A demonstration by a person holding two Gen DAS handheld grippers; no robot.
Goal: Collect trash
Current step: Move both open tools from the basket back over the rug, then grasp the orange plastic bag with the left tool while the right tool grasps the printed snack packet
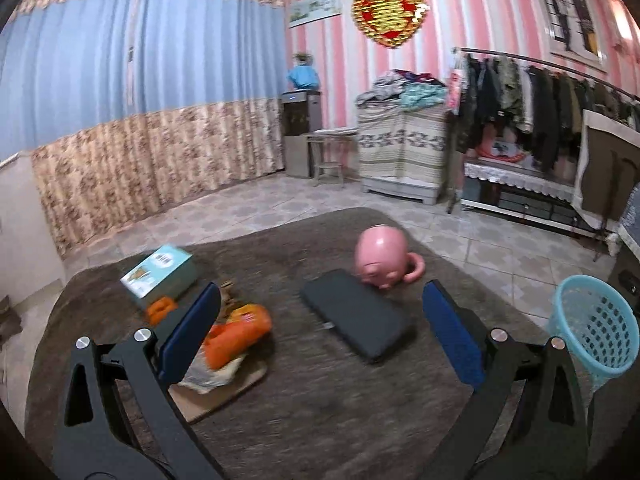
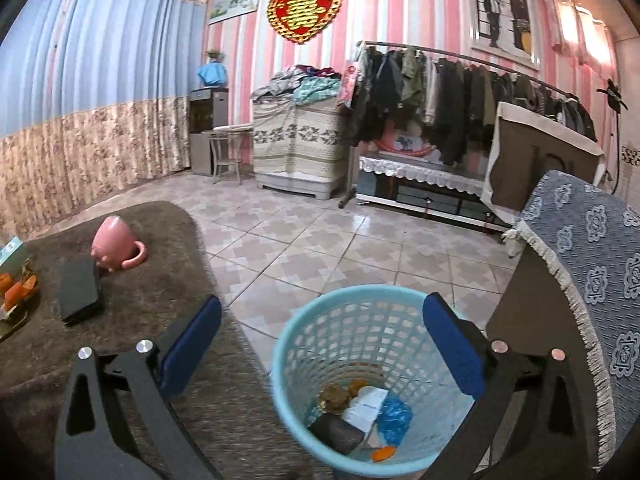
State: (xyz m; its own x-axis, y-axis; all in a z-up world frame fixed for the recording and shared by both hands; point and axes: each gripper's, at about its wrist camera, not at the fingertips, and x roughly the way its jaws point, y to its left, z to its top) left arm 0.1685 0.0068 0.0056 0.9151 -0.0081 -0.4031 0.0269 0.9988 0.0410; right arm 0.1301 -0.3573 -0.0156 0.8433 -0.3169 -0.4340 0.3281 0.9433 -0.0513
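While both grippers' jaws stand spread and empty, right gripper (image 2: 322, 340) over the wastebasket (image 2: 304, 320), left gripper (image 1: 320, 324) must next grasp the orange wrappers (image 1: 236, 334) at nine o'clock.

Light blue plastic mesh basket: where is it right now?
The light blue plastic mesh basket stands on the tiled floor between the brown rug and a blue patterned cloth, under the open right gripper.

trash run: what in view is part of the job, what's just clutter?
Job:
- blue basket, already holding scraps
- orange wrappers and crumpled paper on the brown mat
- left gripper, right gripper, both open and empty

Lying about:
- pink mug, upside down
- black case
- teal box
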